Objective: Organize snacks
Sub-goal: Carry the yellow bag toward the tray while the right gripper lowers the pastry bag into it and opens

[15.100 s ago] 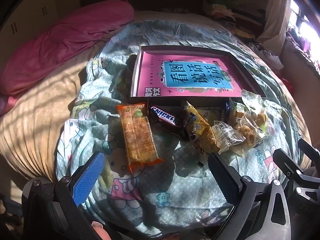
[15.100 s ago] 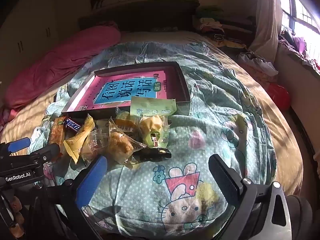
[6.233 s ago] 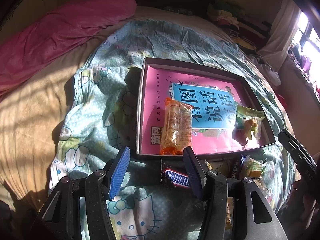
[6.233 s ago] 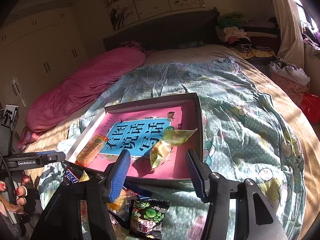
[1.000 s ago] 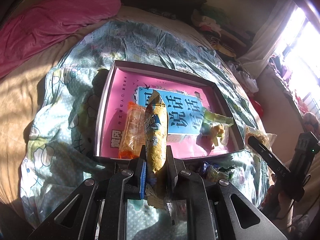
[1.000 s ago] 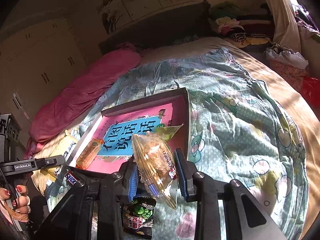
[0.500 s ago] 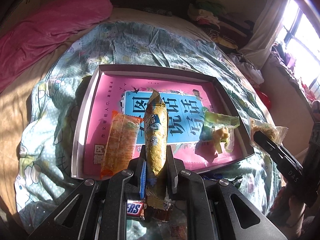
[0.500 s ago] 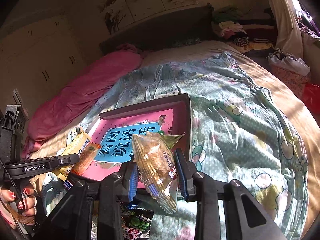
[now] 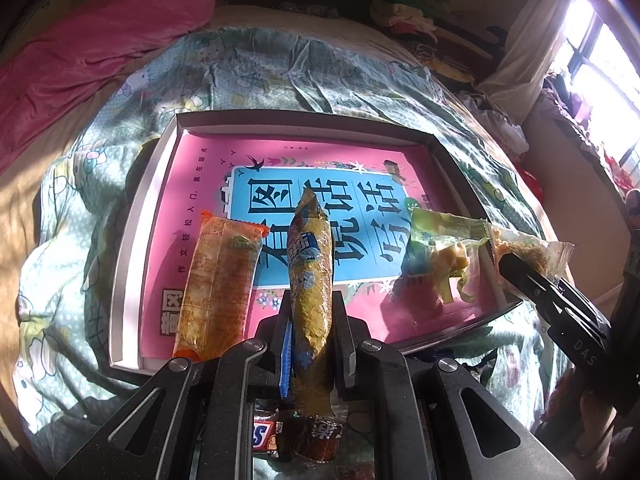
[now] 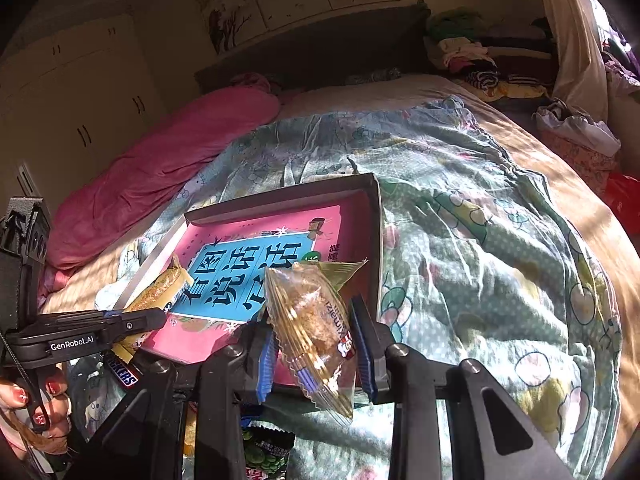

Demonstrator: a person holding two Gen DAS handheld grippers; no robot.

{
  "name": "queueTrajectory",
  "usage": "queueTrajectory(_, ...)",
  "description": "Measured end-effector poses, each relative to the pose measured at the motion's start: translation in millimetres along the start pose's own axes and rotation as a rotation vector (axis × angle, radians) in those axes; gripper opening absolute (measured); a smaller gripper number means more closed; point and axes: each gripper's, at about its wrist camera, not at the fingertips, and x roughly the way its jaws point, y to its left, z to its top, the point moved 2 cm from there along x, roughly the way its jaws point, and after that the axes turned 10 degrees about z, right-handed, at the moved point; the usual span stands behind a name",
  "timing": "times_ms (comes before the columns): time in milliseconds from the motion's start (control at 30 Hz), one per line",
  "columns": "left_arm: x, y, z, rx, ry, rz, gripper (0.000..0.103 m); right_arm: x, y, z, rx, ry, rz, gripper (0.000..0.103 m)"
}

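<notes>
Clamping a yellow snack point(image 9: 311, 280), the left hand-held gripper point(image 9: 310, 336); right hand-held gripper point(image 10: 316, 354) pinches a clear pastry packet point(image 10: 314, 328).

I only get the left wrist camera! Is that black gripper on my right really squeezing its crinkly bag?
Observer: Yes. The right wrist view shows the right gripper shut on the clear cake packet, a blue pad on each side.
Operator: Any more snacks hiding?
Observer: A green snack packet lies on the bedspread under that gripper, outside the box.
Operator: Who holds my left gripper with the yellow packet?
Observer: A left hand with red nails grips its handle.
</notes>
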Motion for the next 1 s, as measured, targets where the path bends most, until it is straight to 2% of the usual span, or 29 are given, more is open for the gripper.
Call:
queueTrajectory(200, 1, 0, 1, 0.013, 0.001, 0.002, 0.016, 8, 0, -2, -0.033, 0.026, -0.053, 0.034)
queueTrajectory(367, 2, 0, 1, 0.011, 0.004, -0.001, 0.015, 13, 4, -5, -0.054, 0.047, -0.057, 0.034)
queueTrajectory(1000, 10, -14, 7, 0.024, -0.005, 0.014, 0.016, 17, 18, -7, -0.053, 0.064, 0.035, 0.035)
